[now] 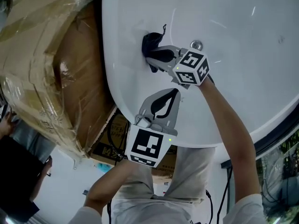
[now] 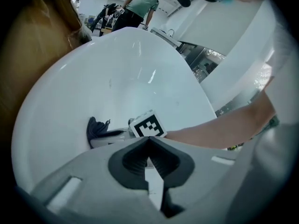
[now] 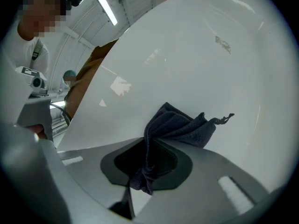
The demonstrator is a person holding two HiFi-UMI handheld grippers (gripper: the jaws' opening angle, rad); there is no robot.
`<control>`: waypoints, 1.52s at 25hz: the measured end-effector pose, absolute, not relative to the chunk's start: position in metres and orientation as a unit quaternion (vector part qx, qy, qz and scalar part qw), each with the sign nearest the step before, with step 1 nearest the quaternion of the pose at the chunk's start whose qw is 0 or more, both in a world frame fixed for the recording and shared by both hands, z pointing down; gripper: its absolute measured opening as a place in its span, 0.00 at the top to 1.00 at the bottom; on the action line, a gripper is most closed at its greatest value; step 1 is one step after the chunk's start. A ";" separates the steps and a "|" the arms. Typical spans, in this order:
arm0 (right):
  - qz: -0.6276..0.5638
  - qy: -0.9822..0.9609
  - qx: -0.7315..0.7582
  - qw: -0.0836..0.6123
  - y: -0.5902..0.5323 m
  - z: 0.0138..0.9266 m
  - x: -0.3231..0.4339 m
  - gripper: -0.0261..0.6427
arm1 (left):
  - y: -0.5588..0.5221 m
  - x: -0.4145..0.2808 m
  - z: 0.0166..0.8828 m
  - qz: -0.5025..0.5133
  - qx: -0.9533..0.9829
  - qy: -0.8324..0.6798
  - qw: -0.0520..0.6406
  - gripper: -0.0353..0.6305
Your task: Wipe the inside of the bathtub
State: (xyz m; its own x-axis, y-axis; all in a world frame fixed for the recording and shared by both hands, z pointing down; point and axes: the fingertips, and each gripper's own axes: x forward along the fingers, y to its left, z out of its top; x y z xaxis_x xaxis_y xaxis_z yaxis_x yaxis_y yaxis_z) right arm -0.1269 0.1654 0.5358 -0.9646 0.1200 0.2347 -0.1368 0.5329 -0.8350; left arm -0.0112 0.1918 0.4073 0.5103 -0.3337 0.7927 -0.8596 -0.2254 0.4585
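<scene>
Nearest, left gripper (image 1: 174, 92) over the near rim of the bathtub (image 1: 247, 36), jaws pressed together, nothing between them. Left of the bathtub, a film-wrapped cardboard box (image 1: 51, 64). Inside the bathtub, right gripper (image 1: 150, 59) pinching a dark cloth (image 1: 150, 43) in its jaws, cloth against the inner wall.

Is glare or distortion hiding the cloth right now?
Head view: sharp, thin light streaks on the bathtub, dark cloth clear. Right gripper view: fisheye bend, soft reflections, cloth crisp in the shut right tool. Left gripper view: dark corners, left tool shut, empty.
</scene>
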 end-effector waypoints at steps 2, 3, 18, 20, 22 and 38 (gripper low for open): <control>0.486 -0.865 0.004 0.126 0.170 0.530 -0.127 0.89 | 0.188 -0.014 0.405 0.285 0.733 -0.408 0.465 0.95; 0.487 -0.865 0.002 0.123 0.172 0.527 -0.127 0.89 | 0.187 -0.016 0.403 0.287 0.733 -0.407 0.463 0.95; 0.512 -0.856 -0.011 0.073 0.196 0.468 -0.133 0.89 | 0.195 -0.048 0.380 0.307 0.705 -0.442 0.462 0.95; 0.514 -0.855 -0.013 0.070 0.198 0.460 -0.134 0.89 | 0.196 -0.051 0.375 0.306 0.702 -0.448 0.462 0.95; 0.514 -0.855 -0.013 0.067 0.197 0.453 -0.135 0.89 | 0.195 -0.054 0.370 0.302 0.700 -0.455 0.461 0.95; 0.554 -0.832 0.016 0.023 0.202 0.407 -0.105 0.89 | 0.193 -0.072 0.342 0.289 0.686 -0.485 0.459 0.95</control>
State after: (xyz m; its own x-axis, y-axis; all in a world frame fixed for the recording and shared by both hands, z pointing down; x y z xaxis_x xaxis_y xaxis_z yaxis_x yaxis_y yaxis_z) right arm -0.1053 0.2023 0.4073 -0.9985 -0.0016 0.0556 -0.0519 0.3864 -0.9209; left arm -0.0718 0.1934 0.3420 0.3629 -0.3999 0.8416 -0.9306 -0.1092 0.3494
